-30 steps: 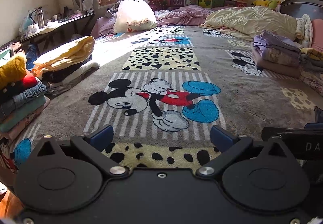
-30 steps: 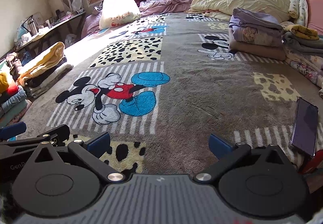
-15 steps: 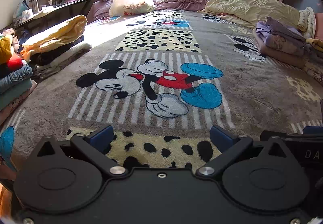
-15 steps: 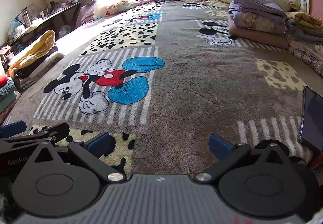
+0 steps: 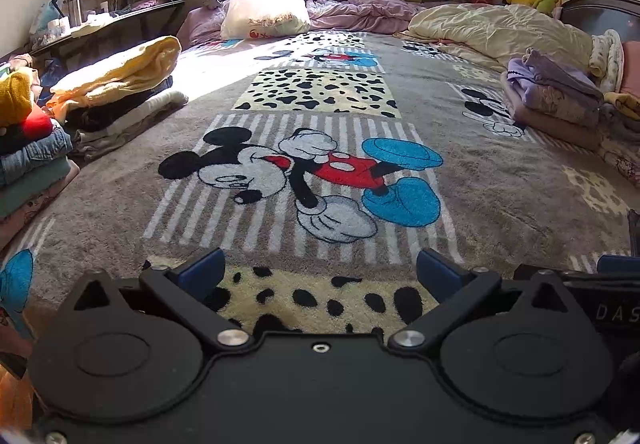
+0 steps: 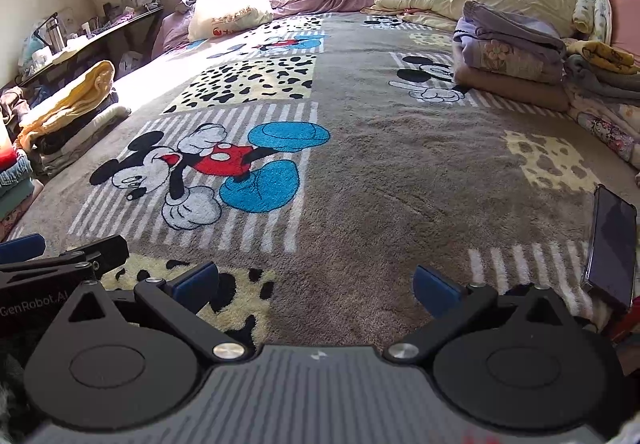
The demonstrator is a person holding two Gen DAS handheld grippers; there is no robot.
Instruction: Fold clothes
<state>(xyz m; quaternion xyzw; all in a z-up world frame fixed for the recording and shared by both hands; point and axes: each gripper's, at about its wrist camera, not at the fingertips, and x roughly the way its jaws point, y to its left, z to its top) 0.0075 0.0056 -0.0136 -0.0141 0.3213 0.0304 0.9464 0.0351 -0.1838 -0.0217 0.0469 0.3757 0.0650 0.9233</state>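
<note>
Left gripper [image 5: 318, 270], black with blue finger pads: jaws spread wide, nothing between them, low over the cream patch with black spots at bottom centre of the left wrist view. Right gripper [image 6: 316, 282], same build with a ribbed grey body: also spread wide and empty, low over the grey plush blanket [image 6: 400, 180]. The two sit side by side; the left unit's black body shows at lower left of the right wrist view, and the right unit's at the lower right edge of the left wrist view.

Cartoon mouse print [image 5: 304, 176] in red shorts and blue shoes lies just ahead of both, centre frame.

Clothes are all at the edges, none near the jaws:
- Left edge of the left view: stack of folded clothes with denim, teal and red layers [image 5: 28, 160].
- Further up the left side: second folded stack topped by a yellow fleece [image 5: 120, 80].
- Right side, upper half: folded purple and tan pile [image 6: 512, 56], with more folded pieces beyond it at the right edge.

Dark phone [image 6: 612, 244] lies flat on the blanket at the right edge of the right view, near the right finger. White plastic bag [image 5: 264, 6], a rumpled cream quilt [image 5: 500, 32] and a pink quilt sit at top of frame under the window.
</note>
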